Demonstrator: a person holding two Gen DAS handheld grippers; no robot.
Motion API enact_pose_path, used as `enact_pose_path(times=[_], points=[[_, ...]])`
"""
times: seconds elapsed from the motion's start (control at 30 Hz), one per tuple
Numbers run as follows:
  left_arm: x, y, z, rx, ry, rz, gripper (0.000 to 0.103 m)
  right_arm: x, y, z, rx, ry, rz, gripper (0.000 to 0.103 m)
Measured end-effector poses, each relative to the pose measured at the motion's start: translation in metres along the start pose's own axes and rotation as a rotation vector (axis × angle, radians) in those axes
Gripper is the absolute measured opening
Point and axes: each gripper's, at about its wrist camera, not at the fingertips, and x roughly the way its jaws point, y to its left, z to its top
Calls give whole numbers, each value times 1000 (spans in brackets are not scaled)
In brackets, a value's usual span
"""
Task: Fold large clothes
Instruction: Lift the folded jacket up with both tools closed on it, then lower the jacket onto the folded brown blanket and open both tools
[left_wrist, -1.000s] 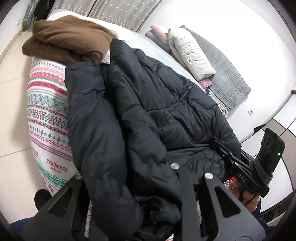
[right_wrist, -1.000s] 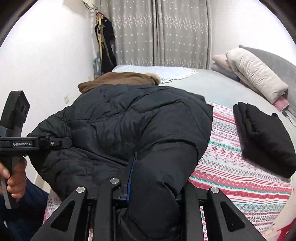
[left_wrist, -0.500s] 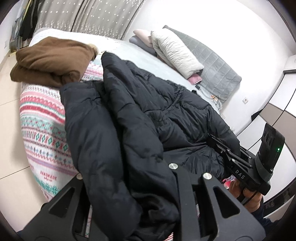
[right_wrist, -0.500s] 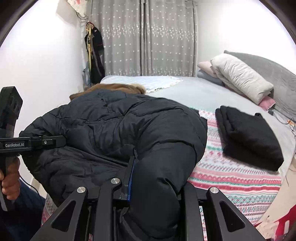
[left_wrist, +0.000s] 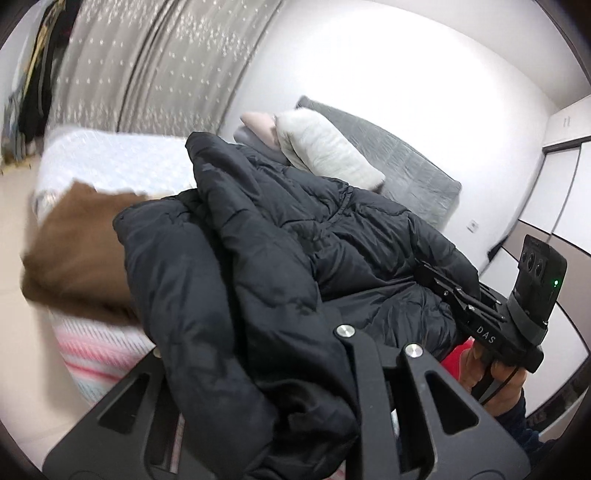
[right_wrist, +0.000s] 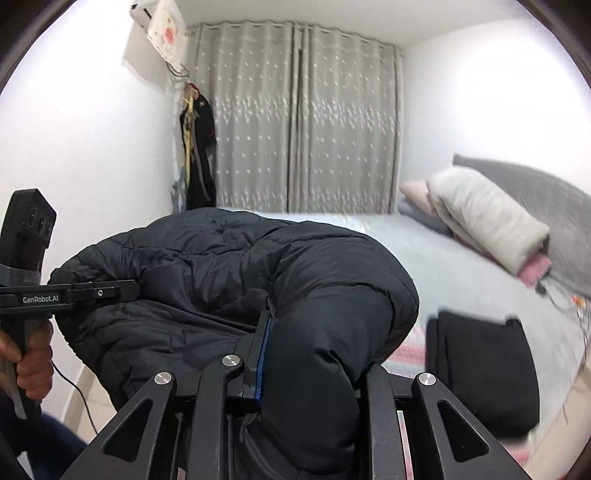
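A large black puffer jacket (left_wrist: 280, 243) hangs bunched between both grippers, lifted above the bed. My left gripper (left_wrist: 258, 373) is shut on a thick fold of it, the fabric spilling over the fingers. My right gripper (right_wrist: 314, 354) is shut on another fold of the jacket (right_wrist: 229, 273), which hides its fingertips. The right gripper also shows in the left wrist view (left_wrist: 480, 314), and the left gripper in the right wrist view (right_wrist: 74, 293), both at the jacket's edge.
The bed has a striped patterned cover (left_wrist: 96, 350) and grey sheet (right_wrist: 424, 251). A folded brown garment (left_wrist: 77, 254) lies at its near corner. A folded black garment (right_wrist: 480, 365) lies on the right. Pillows (right_wrist: 484, 218) sit at the headboard. Curtains (right_wrist: 303, 122) hang behind.
Both grippers have risen with the jacket and tilted upward; the bed now sits lower in both views and more wall and curtain show. The grips have not changed.
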Motion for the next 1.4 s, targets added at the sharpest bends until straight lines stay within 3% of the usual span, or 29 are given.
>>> enact_pose_path(times=[0.27,0.4,0.5,0.57,0.63,0.7,0.8,0.83,0.93,1.13,1.23,1.4], points=[[-4,95,119,-4,-127,178,20,130,28,111,-3,-69,119,22],[-3,130,174,86,-215,284,20,198,49,157,26,-178,158,22],[6,159,189,119,-239,308,20,244,60,178,82,-265,201,22],[26,190,180,111,-210,328,21,278,66,173,131,-267,230,22],[55,226,158,64,-141,345,21,314,72,153,185,-214,258,23],[85,267,122,-6,-36,355,22,358,81,115,211,-104,275,23],[129,331,49,-159,118,362,31,431,93,30,251,172,301,26],[133,342,38,-203,108,330,32,445,94,7,265,226,284,32],[124,356,23,-304,52,231,34,445,80,-17,398,207,331,37],[112,357,28,-354,63,219,34,422,85,-12,429,251,339,36],[117,360,32,-358,61,218,34,424,66,-19,513,279,405,32],[130,379,41,-387,68,232,48,430,70,-17,501,344,407,31]])
